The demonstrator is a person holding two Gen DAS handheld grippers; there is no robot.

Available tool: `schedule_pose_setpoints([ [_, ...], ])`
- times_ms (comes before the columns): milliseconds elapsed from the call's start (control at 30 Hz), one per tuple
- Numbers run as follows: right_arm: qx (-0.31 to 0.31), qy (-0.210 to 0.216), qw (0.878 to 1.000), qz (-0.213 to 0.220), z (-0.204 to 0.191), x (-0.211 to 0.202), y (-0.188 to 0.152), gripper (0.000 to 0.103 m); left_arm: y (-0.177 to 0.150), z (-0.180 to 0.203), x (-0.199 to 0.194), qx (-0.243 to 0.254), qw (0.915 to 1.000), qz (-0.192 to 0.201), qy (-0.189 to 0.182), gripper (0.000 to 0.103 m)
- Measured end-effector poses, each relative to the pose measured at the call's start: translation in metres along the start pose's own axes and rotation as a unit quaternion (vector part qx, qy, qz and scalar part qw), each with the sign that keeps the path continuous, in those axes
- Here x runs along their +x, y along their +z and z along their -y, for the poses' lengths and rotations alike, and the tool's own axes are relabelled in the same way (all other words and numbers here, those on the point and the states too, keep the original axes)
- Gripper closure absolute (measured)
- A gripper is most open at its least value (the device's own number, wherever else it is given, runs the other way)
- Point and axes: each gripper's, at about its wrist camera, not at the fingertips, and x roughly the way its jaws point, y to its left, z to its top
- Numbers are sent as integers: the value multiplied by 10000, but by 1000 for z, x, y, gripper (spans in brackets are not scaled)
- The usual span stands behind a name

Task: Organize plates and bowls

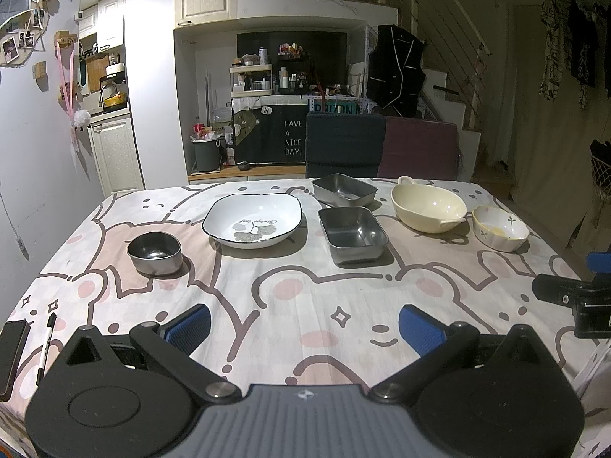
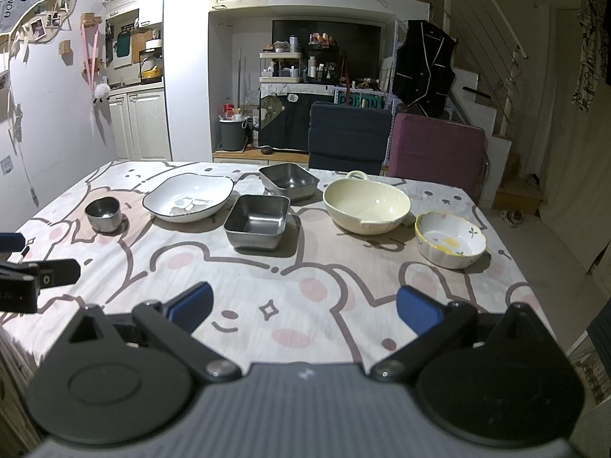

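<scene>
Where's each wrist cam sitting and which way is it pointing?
Left wrist: low over the table's near edge, facing across the dishes, steel bowl nearest; own open left gripper below, right gripper at the right edge.
Right wrist: same edge, further right, facing the same way, flower bowl nearest; own open gripper below, the left gripper at the left edge.
Shared: white plate, two steel trays, cream bowl, both chairs.

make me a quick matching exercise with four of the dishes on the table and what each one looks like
Things:
1. handled bowl
2. small round bowl
3. squarish plate
4. scalloped bowl

Looks:
A. white, thin black rim, leaf print
B. cream all over
C. dark metal
D. white, yellow edge, small green sprigs

Pairs: 1-B, 2-C, 3-A, 4-D
</scene>
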Motion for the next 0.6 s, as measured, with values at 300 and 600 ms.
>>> schedule_pose_setpoints([
  [300,0,-5,10000,-2,0,0,0,0,0,0,0,-1,10000,-3,3,0],
  [600,-29,-38,10000,-33,-4,2,-4,0,-3,8,1,2,10000,-10,25,0],
])
